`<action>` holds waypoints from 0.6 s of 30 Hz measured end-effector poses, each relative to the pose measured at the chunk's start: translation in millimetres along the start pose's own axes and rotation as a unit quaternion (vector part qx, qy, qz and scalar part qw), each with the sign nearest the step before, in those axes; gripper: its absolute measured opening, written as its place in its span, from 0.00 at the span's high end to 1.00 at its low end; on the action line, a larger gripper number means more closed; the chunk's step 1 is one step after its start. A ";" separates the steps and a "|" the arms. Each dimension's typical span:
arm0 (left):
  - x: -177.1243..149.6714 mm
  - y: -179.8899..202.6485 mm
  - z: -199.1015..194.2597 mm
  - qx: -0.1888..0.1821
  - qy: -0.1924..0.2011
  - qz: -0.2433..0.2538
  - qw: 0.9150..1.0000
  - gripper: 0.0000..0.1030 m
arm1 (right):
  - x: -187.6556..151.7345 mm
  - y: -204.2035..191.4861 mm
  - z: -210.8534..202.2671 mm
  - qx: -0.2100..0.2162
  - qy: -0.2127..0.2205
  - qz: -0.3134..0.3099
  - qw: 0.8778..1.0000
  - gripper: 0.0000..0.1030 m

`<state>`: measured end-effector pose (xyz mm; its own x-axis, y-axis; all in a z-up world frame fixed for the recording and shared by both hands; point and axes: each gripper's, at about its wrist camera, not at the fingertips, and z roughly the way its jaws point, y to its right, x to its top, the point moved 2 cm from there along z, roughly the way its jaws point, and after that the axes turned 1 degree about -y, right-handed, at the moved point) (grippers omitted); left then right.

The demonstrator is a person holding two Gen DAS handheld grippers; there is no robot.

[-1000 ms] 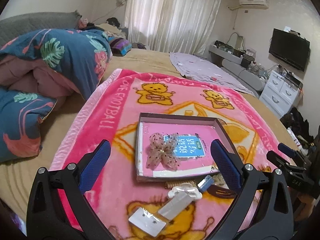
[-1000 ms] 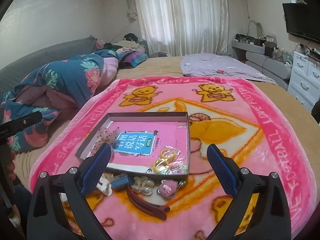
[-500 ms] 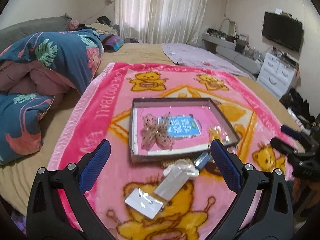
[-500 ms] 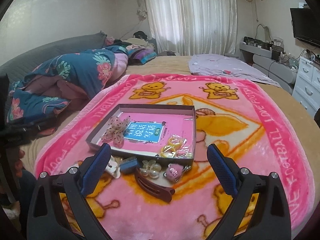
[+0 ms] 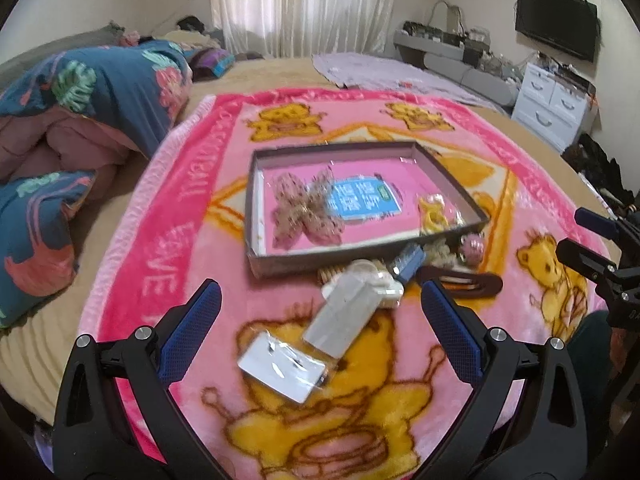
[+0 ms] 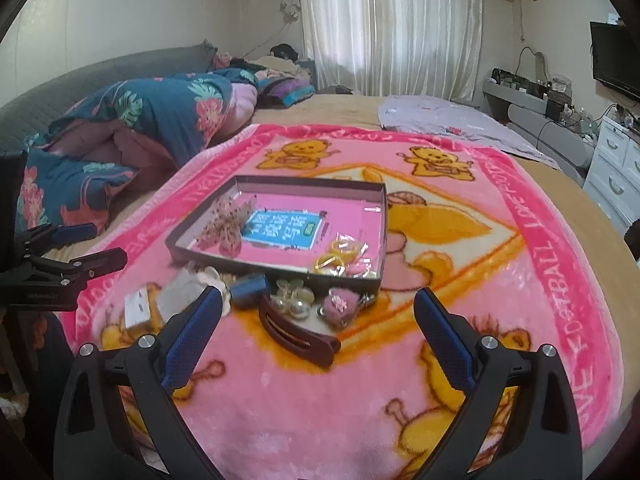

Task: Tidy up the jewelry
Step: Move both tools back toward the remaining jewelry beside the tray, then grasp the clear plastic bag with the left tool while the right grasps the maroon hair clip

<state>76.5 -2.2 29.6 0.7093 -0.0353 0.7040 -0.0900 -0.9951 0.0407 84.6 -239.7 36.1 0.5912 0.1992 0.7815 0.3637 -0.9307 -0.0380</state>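
Observation:
A shallow grey box (image 5: 452, 176) (image 6: 382, 216) lies on the pink blanket, holding a pink lace bow (image 5: 306, 208) (image 6: 226, 222) and yellow rings in plastic (image 5: 434, 210) (image 6: 340, 256). In front of it lie a dark brown hair clip (image 5: 464, 280) (image 6: 296, 332), a pink pompom clip (image 6: 340, 304), pearl pieces (image 6: 294, 300), a blue clip (image 5: 408, 260) (image 6: 248, 286), a white flower piece (image 5: 376, 276) and two white cards (image 5: 280, 366) (image 5: 344, 316). My left gripper (image 5: 320, 304) is open and empty above the cards. My right gripper (image 6: 316, 306) is open and empty above the hair clip.
The pink bear blanket (image 6: 520, 280) covers a tan bed. A rolled blue floral quilt (image 5: 80, 120) lies at the left. A purple cloth (image 6: 448, 120) lies at the far end. White drawers (image 5: 552, 104) and a TV (image 5: 556, 20) stand at the right.
Both grippers have pulled back and risen from the box, so more of the blanket and the loose pieces show. Both stay open and empty.

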 end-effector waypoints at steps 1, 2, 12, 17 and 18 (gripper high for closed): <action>-2.1 0.4 3.9 -0.015 -0.007 -0.001 1.000 0.09 | -2.1 -0.4 1.4 0.000 -0.003 -0.002 1.000 0.07; -3.9 0.4 7.9 -0.021 -0.013 -0.003 1.000 0.09 | -4.6 -0.3 4.0 -0.001 -0.009 -0.005 1.000 0.07; -24.9 9.3 50.2 -0.007 -0.060 0.043 0.997 0.09 | -21.7 7.1 33.4 -0.001 -0.056 -0.001 0.998 0.07; -29.6 9.7 71.5 0.000 -0.078 0.060 0.995 0.17 | -27.9 4.5 53.0 0.008 -0.083 -0.011 0.996 0.07; -30.5 10.2 76.0 0.001 -0.083 0.063 0.995 0.18 | -28.3 3.7 56.2 0.009 -0.086 -0.014 0.996 0.07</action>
<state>107.0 -18.3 -45.3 0.7976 -0.1750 0.5772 -0.1852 -0.9818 -0.0418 109.7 -231.6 -21.2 0.6950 0.2765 0.6637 0.3945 -0.9184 -0.0305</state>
